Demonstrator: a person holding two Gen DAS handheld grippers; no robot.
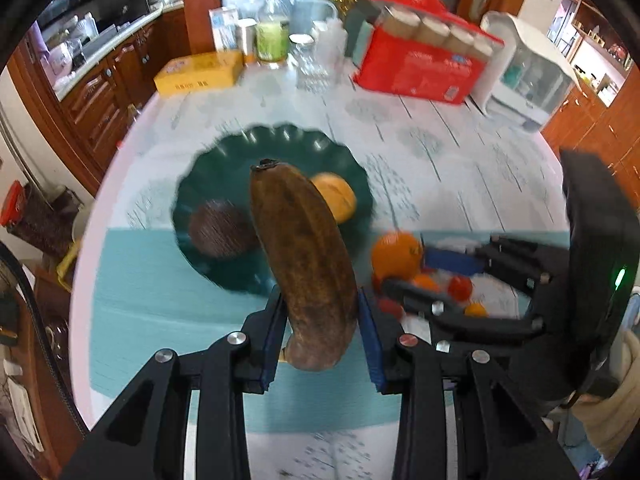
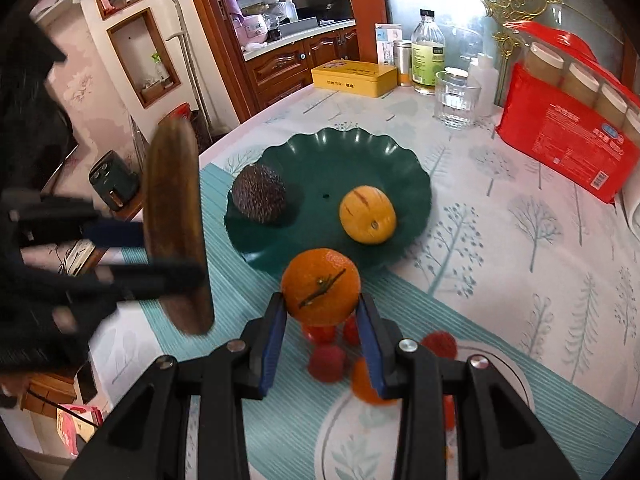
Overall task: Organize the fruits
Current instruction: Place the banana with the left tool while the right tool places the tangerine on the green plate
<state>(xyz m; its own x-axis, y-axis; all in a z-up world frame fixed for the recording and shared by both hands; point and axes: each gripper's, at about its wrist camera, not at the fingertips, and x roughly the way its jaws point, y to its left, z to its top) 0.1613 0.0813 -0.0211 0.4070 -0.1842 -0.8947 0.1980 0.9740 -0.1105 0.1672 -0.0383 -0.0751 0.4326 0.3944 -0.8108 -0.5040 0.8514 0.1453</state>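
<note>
- Fingers (image 1: 274, 332) of the left gripper (image 1: 320, 320) are clamped on a brown, overripe banana (image 1: 304, 264); its lower end dips out of sight behind the pads, and its stem tip stands in front of the plate.
- Blue-padded fingers (image 2: 276, 340) of the right gripper (image 2: 322, 320) pinch an orange (image 2: 320, 286) with a dry stem, lifted above the striped teal placemat (image 2: 248, 264).
- Small red and orange fruits (image 2: 326, 362) lie on the table beneath that gripper, partly hidden and blurred; what kind they are I cannot tell.
- Just beyond, the scalloped green plate (image 2: 372, 148) overlaps the placemat's far edge, carrying a dark spiky fruit (image 2: 259, 193) and a yellow citrus (image 2: 368, 214).
- Toward the table's far edge stand a glass (image 2: 456, 98), a yellow tin (image 2: 354, 76) and a red pack (image 2: 560, 128), cut off at the right.
</note>
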